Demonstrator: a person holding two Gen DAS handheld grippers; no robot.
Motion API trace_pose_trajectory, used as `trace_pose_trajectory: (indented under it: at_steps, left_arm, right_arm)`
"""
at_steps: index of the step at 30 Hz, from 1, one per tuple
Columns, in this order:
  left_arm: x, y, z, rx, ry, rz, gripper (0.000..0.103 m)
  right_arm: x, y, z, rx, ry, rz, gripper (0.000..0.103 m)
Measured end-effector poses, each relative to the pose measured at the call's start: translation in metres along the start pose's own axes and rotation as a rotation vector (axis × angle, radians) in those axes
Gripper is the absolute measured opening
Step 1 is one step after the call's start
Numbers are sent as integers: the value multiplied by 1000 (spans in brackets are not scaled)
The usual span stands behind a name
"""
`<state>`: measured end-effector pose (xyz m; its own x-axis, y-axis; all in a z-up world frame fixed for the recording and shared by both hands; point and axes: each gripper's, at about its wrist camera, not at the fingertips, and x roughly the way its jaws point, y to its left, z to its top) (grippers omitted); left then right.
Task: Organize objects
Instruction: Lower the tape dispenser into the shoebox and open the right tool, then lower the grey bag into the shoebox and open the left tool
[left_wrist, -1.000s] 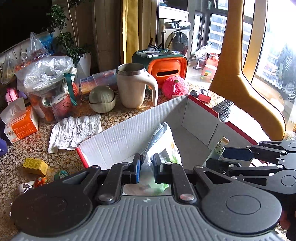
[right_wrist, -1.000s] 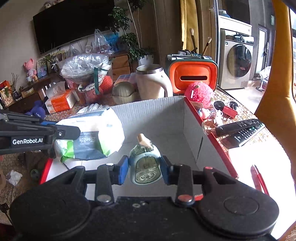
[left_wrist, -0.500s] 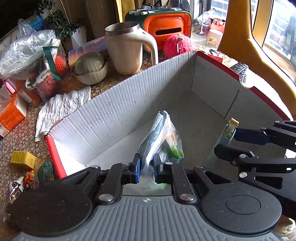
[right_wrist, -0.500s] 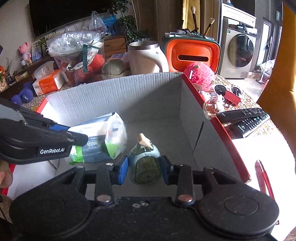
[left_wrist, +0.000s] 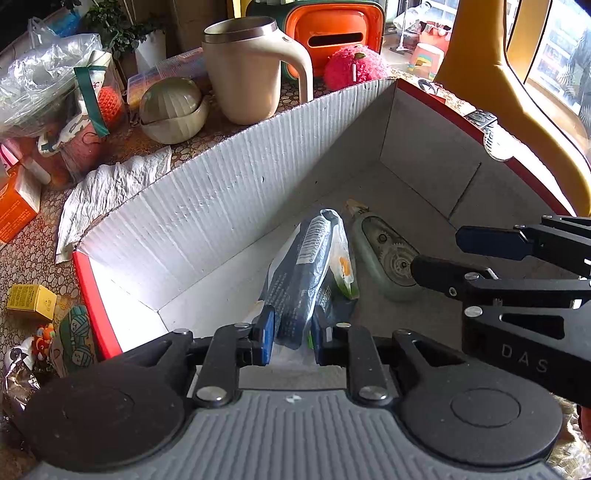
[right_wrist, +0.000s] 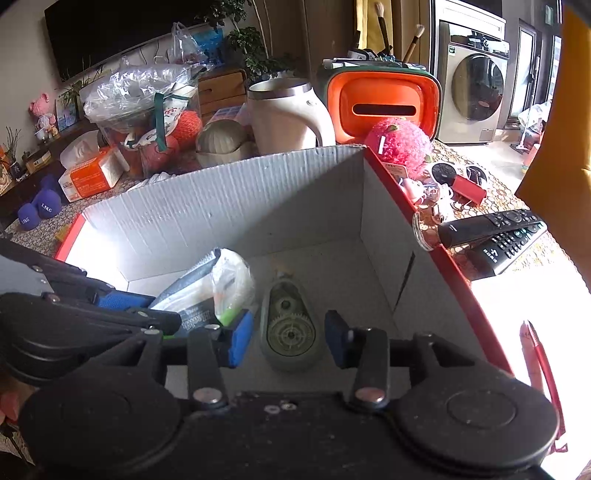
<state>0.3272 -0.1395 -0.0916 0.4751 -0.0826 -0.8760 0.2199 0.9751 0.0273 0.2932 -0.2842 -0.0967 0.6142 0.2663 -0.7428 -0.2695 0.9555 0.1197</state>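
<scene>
Release step, both hands inside the white corrugated cardboard box with red rim (left_wrist: 229, 192). My right gripper (right_wrist: 288, 332) has just been opening: pads stand clear on both sides of the pale green teardrop-shaped correction-tape dispenser (right_wrist: 288, 328), which lies flat on the box floor between them, let go. My left gripper (left_wrist: 291, 332) has just been opening too; the dark blue, white and green plastic snack packet (left_wrist: 314, 262) sits between its pads, leaning up toward 12 o'clock. I can't tell if the pads still pinch it. Dispenser lies at about 2 o'clock from the packet in the left view, just beside it.

To do this well, I judge: open left wider until the packet slumps free, then back both grippers straight out along their own axes, no sideways sweep, so neither finger drags an item. Right gripper tips sit close over the dispenser; lift before turning. Beige steel-rimmed mug (left_wrist: 251, 74) outside the far wall stays out of it.
</scene>
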Motion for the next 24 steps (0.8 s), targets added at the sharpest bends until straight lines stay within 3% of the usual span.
trace_pose_trajectory:
  at_steps: [6, 10, 19, 24]
  left_arm:
    - [-15, -2, -2, 11, -41, -4, 33]
    - [-32, -2, -6, 10, -81, -16, 54]
    - [-79, 0, -22, 2, -160, -45, 55]
    - [-109, 7, -34, -11, -208, -60, 64]
  right_arm:
    - [-12, 2, -3, 2, -14, 6, 44]
    - [-27, 2, -3, 18, -34, 13, 50]
    - [-71, 13, -9, 15, -92, 27, 55]
    - [-97, 23, -13, 5, -129, 38, 67]
